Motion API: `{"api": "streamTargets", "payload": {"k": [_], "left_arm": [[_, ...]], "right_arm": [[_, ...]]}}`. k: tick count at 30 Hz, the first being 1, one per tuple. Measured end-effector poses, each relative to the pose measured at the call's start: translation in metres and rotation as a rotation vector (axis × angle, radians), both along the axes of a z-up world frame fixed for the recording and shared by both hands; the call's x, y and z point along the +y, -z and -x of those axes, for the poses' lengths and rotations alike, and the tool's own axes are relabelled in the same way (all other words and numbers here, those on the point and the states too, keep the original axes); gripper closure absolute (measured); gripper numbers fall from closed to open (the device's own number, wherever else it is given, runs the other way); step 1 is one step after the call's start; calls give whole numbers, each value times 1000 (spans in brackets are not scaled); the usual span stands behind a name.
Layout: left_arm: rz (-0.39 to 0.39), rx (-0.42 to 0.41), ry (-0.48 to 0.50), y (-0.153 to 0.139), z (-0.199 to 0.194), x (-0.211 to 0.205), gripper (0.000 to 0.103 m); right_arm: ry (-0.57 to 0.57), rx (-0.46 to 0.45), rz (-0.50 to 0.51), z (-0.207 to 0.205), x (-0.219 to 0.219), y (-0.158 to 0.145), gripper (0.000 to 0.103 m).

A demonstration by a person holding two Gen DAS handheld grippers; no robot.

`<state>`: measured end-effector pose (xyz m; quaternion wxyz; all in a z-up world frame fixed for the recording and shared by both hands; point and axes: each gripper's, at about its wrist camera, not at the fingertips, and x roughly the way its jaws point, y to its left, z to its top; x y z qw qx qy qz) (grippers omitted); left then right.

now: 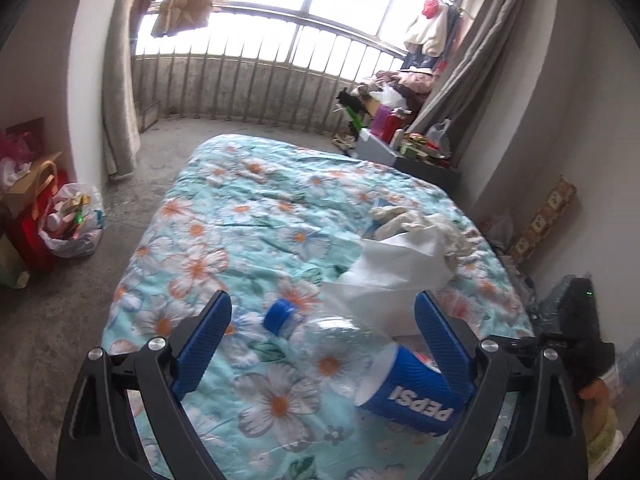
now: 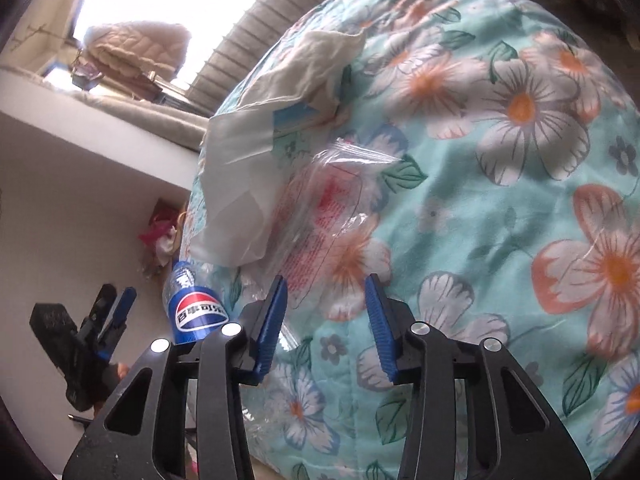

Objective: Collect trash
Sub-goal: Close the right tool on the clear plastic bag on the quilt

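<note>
An empty clear Pepsi bottle (image 1: pixel 356 364) with a blue cap and label lies on the floral bed quilt (image 1: pixel 248 216). My left gripper (image 1: pixel 324 316) is open, its jaws on either side of the bottle, the right finger close to the label. A white tissue (image 1: pixel 396 268) lies just beyond the bottle. In the right wrist view the bottle (image 2: pixel 192 304) shows at the left with the left gripper (image 2: pixel 108 316) beside it. My right gripper (image 2: pixel 326 300) is open over a clear plastic bag with red print (image 2: pixel 324 216). The tissue (image 2: pixel 244 184) overlaps that bag.
A crumpled whitish cloth (image 1: pixel 420 220) lies further up the bed. A plastic bag of rubbish (image 1: pixel 74 220) and red paper bags (image 1: pixel 28 216) stand on the floor at the left. Clutter (image 1: pixel 392 120) is piled by the right curtain near the window railing.
</note>
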<state>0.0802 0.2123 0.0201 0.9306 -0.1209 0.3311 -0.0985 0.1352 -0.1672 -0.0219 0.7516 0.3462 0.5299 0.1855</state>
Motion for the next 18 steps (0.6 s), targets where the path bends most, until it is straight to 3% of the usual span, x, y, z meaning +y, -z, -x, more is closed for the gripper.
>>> {"api": "streamTargets", "payload": {"k": [3, 6, 8, 14, 18], "left_arm": [[57, -20, 96, -8, -2, -20, 13], [92, -21, 184, -11, -1, -40, 19], [105, -13, 243, -12, 0, -56, 23], [199, 86, 400, -2, 2, -96, 35], [204, 124, 490, 3, 8, -131, 38]], "right_arm": [[32, 26, -49, -10, -3, 10, 78], [58, 50, -96, -16, -10, 20, 93], [69, 56, -142, -16, -16, 25, 97], [78, 38, -175, 2, -51, 18, 100], [59, 70, -173, 21, -83, 18, 100]]}}
